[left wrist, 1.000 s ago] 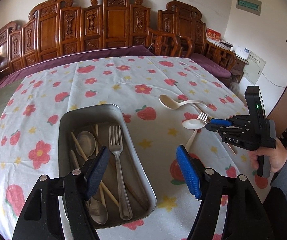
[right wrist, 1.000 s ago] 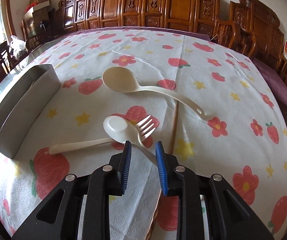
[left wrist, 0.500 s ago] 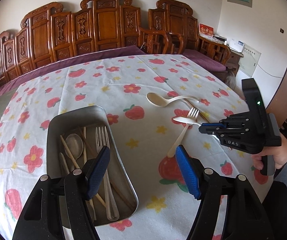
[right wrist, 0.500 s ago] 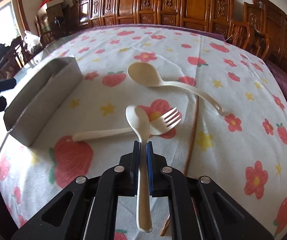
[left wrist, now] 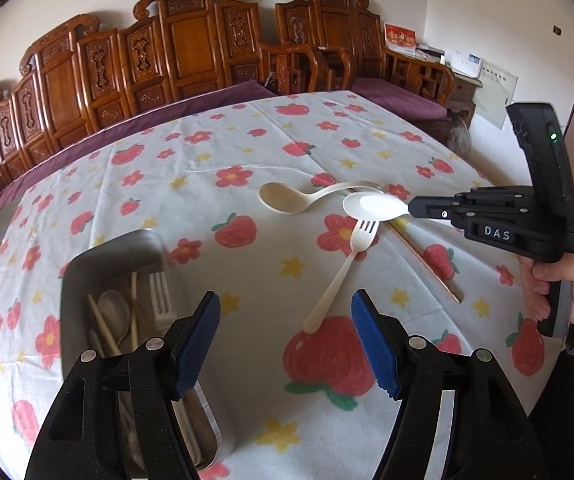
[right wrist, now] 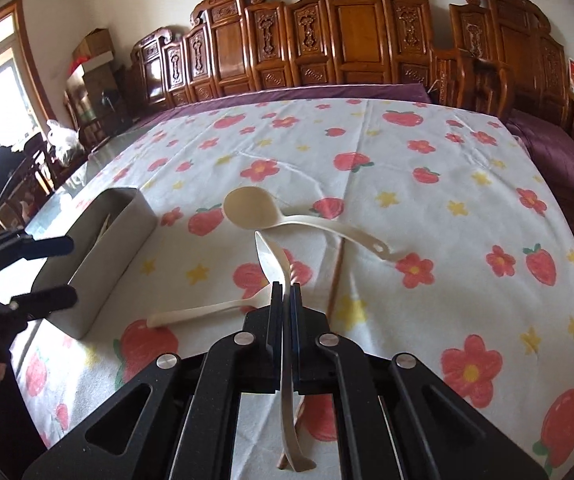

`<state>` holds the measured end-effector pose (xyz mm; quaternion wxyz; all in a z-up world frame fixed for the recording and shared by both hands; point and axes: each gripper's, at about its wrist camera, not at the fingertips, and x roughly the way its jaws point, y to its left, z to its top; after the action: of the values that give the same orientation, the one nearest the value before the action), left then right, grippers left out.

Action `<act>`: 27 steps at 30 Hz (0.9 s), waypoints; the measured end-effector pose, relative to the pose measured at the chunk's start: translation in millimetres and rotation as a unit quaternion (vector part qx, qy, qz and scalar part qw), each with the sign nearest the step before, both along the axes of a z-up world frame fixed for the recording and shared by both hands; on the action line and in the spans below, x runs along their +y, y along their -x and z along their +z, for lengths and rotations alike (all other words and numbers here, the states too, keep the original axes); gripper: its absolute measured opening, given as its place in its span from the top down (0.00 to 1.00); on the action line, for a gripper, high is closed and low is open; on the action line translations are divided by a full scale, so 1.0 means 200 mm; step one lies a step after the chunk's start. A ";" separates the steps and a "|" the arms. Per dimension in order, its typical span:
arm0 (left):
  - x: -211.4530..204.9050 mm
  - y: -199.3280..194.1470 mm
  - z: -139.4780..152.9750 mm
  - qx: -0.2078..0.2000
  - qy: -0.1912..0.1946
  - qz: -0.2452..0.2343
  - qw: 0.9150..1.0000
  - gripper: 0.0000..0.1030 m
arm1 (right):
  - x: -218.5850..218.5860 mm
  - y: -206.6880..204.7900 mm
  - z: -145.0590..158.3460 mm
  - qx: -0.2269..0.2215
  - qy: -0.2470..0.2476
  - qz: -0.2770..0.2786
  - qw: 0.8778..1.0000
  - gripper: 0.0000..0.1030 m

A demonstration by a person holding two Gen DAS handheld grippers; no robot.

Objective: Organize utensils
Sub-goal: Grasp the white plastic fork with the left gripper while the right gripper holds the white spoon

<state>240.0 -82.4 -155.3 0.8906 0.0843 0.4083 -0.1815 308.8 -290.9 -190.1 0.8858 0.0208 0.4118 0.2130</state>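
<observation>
Cutlery is partly sorted: several pieces, among them a spoon, a fork and chopsticks, are already gathered in the metal tray on the flowered tablecloth. Left on the cloth are a cream ladle, a cream fork and what looks like a wooden chopstick. A white spoon is gripped by its handle in the right tongs, whose jaws have just been closing and are now pressed together on it; in the left wrist view the spoon's bowl is seen lifted clear above the fork's tines. The left tongs are spread and empty, with the tray just beside the left pad and the fork's handle end lying on the cloth ahead, between the two pads. Carrying the spoon across to the tray is judged to be the step in hand.
</observation>
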 end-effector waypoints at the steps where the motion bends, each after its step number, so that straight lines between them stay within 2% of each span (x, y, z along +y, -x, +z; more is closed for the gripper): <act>1: -0.03 -0.02 -0.01 0.003 -0.003 -0.003 1.000 0.38 | -0.02 0.00 0.00 0.000 -0.004 -0.006 1.000 0.96; 6: -0.19 -0.11 -0.07 0.018 -0.020 -0.023 0.999 0.44 | -0.13 -0.02 -0.04 0.012 0.003 -0.041 0.999 0.96; 12: -0.32 -0.22 -0.16 0.045 -0.035 -0.038 0.998 0.58 | -0.22 -0.03 -0.06 0.019 0.000 -0.068 0.997 0.96; 22: -0.43 -0.33 -0.35 0.090 -0.070 -0.042 0.993 0.77 | -0.24 -0.02 -0.06 0.012 -0.002 -0.069 0.998 0.96; 27: -0.44 -0.34 -0.36 0.095 -0.070 -0.046 0.992 0.82 | -0.21 -0.02 -0.06 0.013 0.000 -0.062 0.998 0.96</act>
<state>308.6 -170.9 -227.7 0.8302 0.1475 0.4989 -0.2005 312.5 -333.6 -202.9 0.8920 0.0488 0.4212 0.1569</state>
